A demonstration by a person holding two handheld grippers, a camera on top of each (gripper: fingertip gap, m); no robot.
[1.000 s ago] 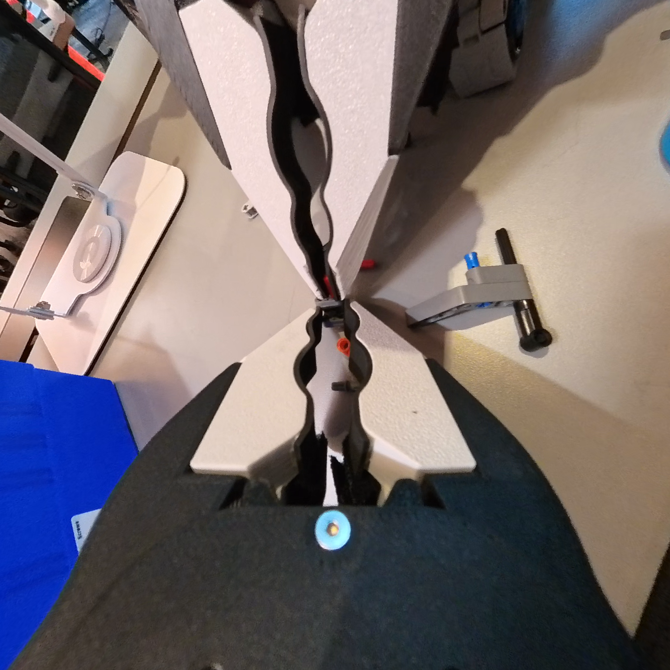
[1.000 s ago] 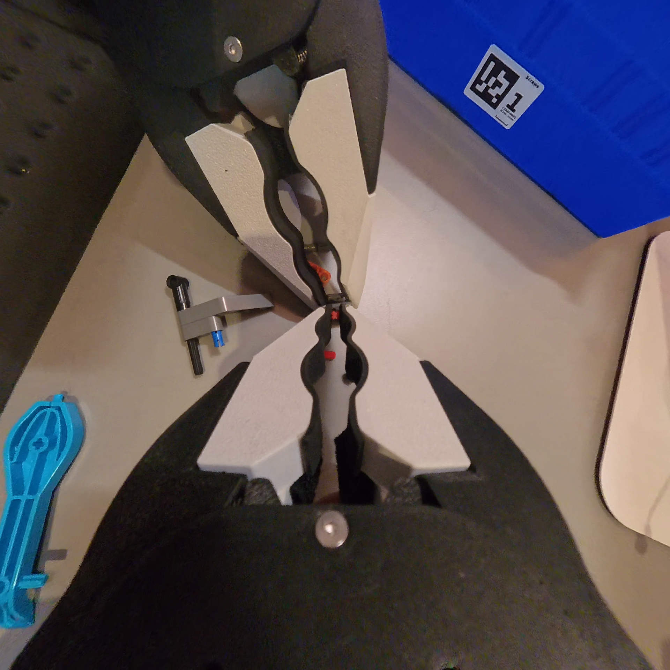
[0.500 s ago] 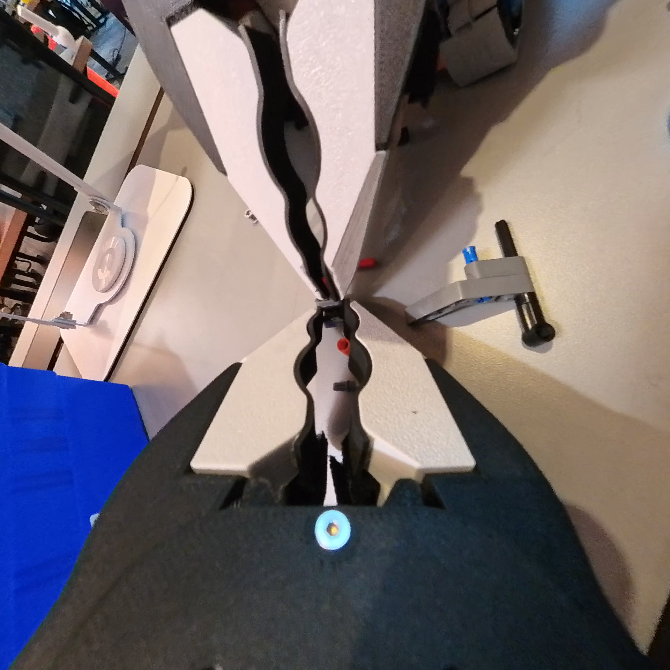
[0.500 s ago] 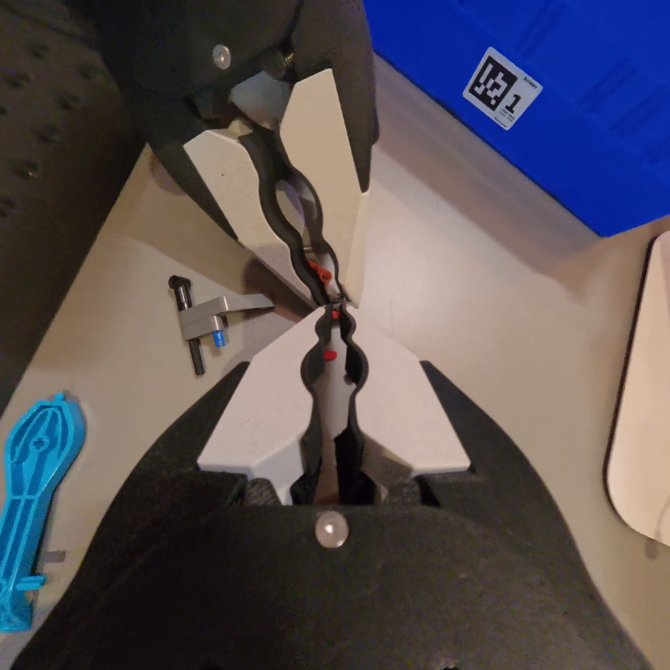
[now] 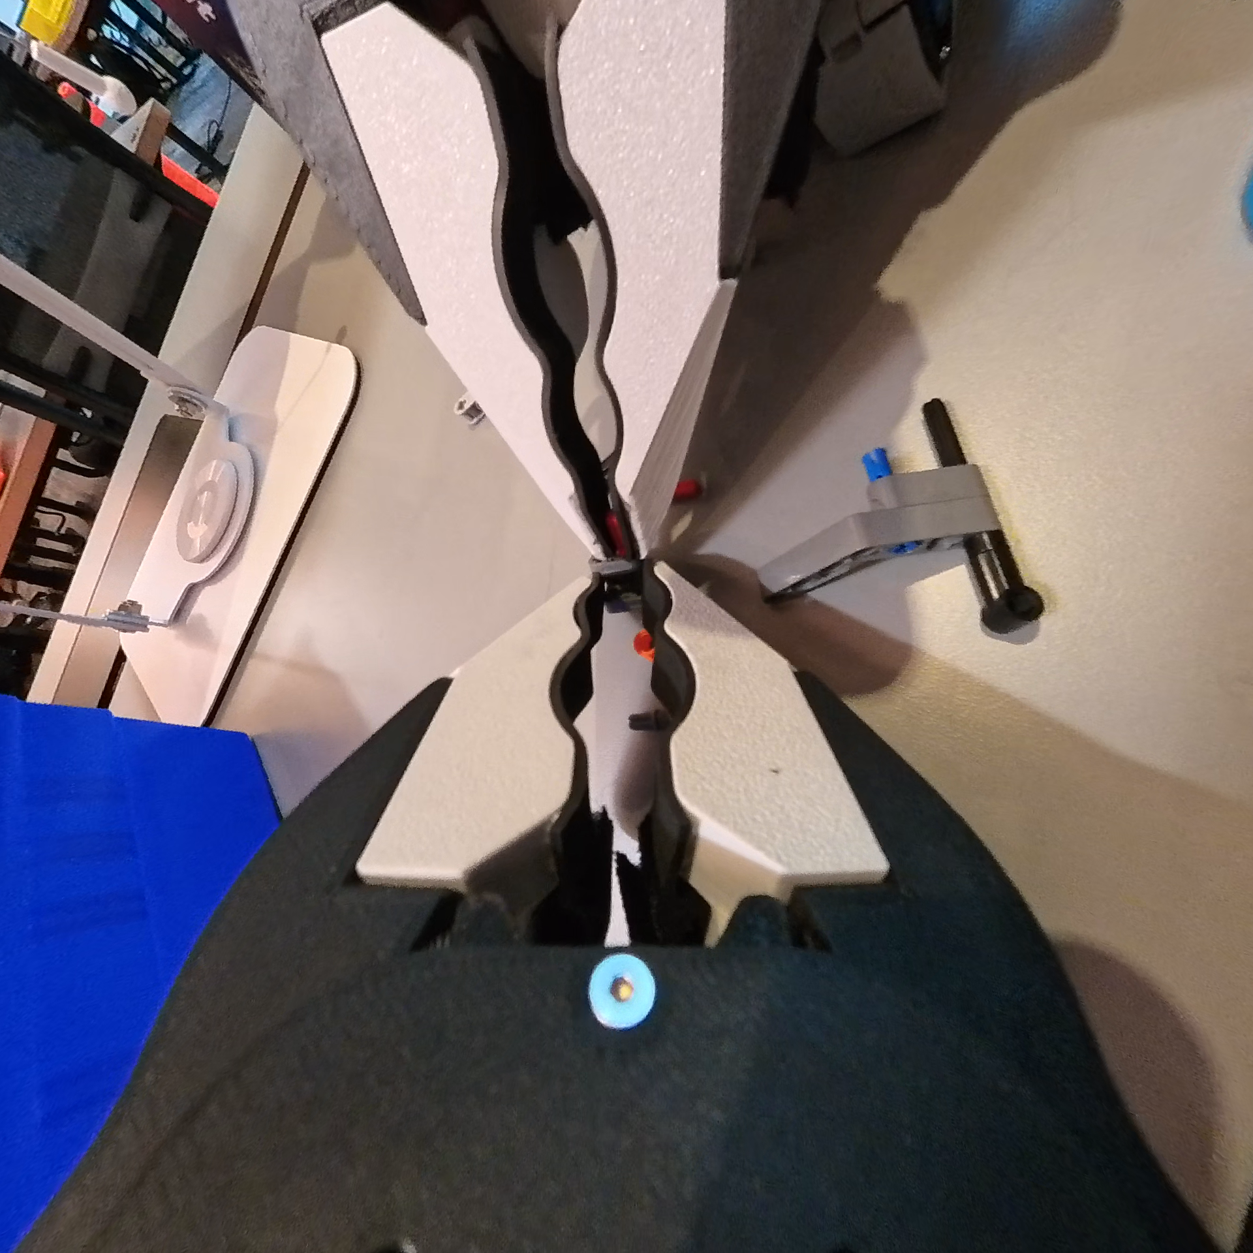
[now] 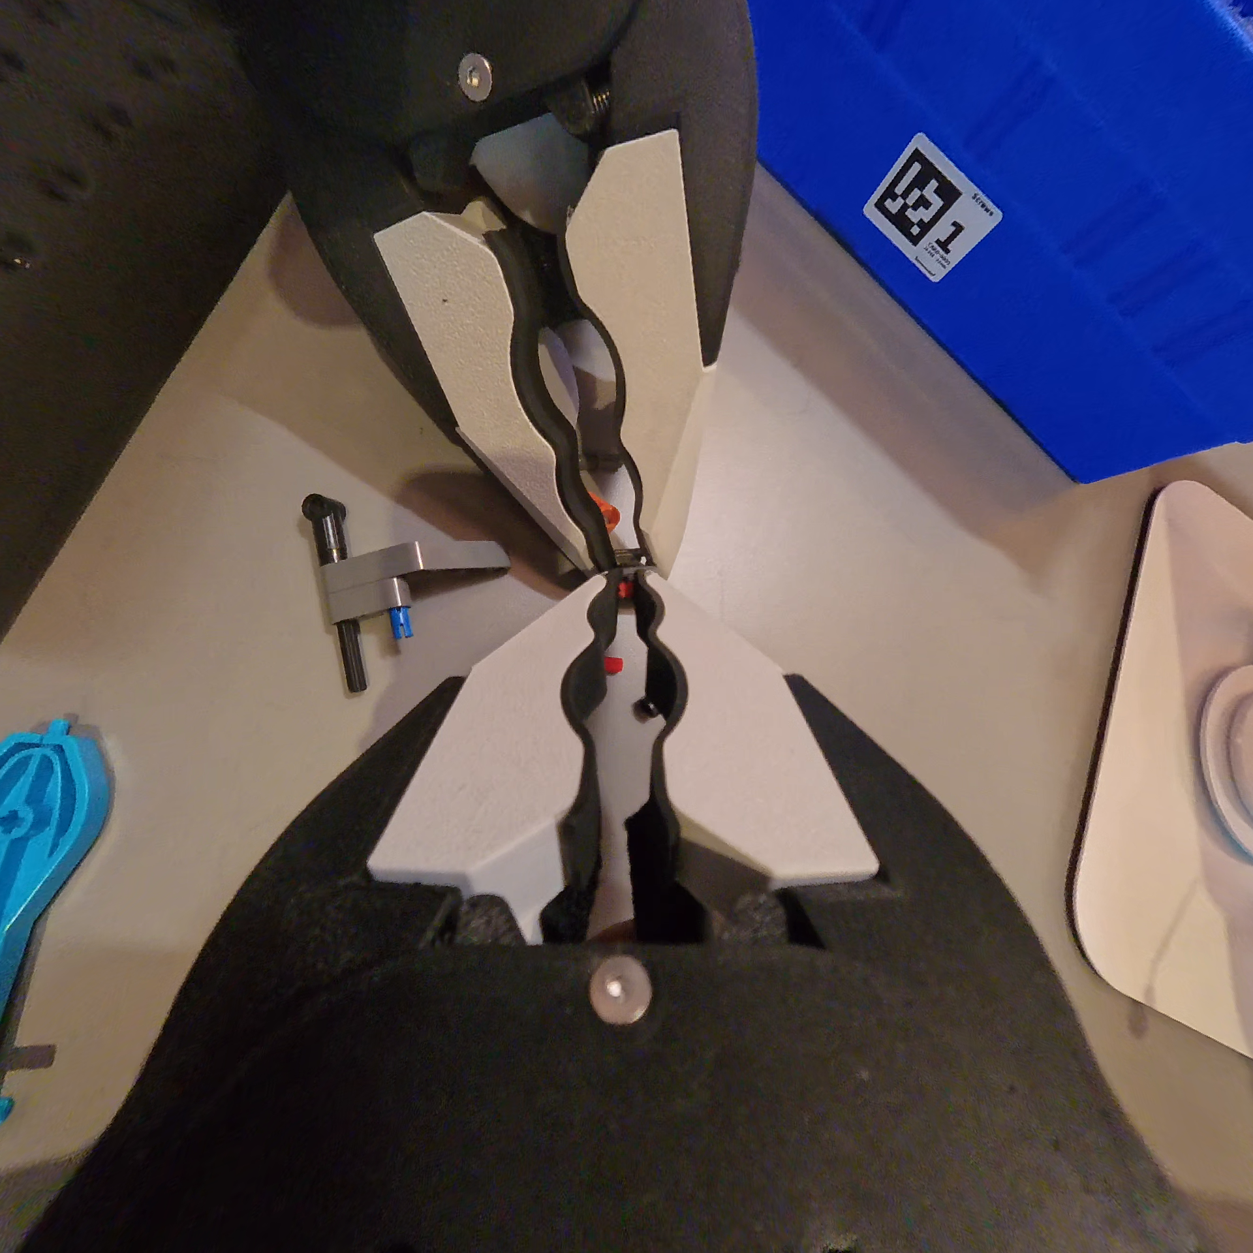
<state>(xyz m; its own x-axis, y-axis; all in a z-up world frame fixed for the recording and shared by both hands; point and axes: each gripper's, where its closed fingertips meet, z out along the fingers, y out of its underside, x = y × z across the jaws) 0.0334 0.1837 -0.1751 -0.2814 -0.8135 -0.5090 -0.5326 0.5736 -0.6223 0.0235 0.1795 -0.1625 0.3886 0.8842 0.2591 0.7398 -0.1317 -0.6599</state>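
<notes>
My two grippers meet tip to tip just above the beige table. In the left wrist view my left gripper is shut on a small dark grey piece at its tips. The right gripper comes in from above, shut on a small red pin. In the right wrist view my right gripper grips the red pin, and the left gripper above it holds the grey piece. The two pieces touch. An orange bit shows in the gap between the left fingers; it also shows in the right wrist view.
A grey beam assembly with a black axle and a blue pin lies beside the tips, also in the right wrist view. A blue bin, a white board, a light blue tool and a loose red pin surround them. My two grippers' fingertips are within a few centimetres of each other.
The grippers stay tip to tip and shut. Both have tilted slightly, so the background has shifted a little in each view.
</notes>
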